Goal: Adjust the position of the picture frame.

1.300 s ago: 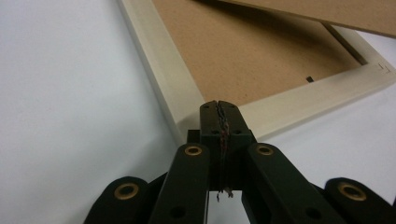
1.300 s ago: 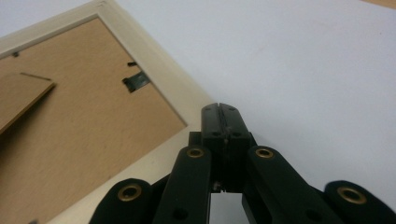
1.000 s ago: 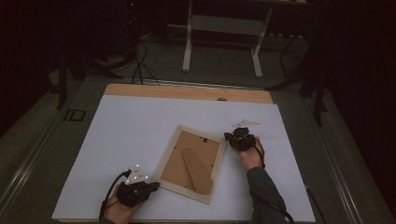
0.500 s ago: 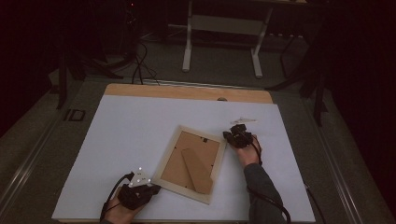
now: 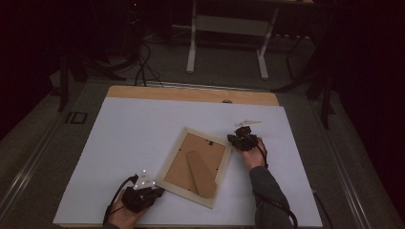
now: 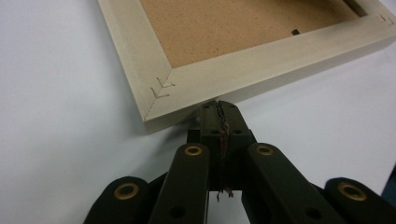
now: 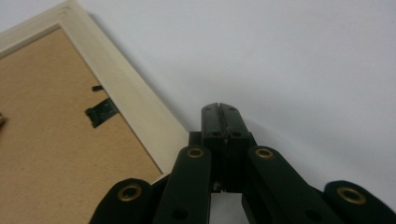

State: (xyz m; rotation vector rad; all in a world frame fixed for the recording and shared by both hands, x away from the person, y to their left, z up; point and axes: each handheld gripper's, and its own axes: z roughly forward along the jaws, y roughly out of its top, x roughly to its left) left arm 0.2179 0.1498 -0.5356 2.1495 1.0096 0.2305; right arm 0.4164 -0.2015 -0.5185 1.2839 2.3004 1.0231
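While low over the table, both grippers' fingers pressed together beside the frame.

Picture frame cut off by top and right edges in left gripper view; one corner visible. Same frame cut off by left and bottom edges in right gripper view. Front face turned down onto the counter, hidden. Small dark clip on backing board blurred, type not determinable. Pale item beyond right claw too small to identify. Left claw tips in high view too dark to resolve. Contact between left claw and frame edge not determinable.
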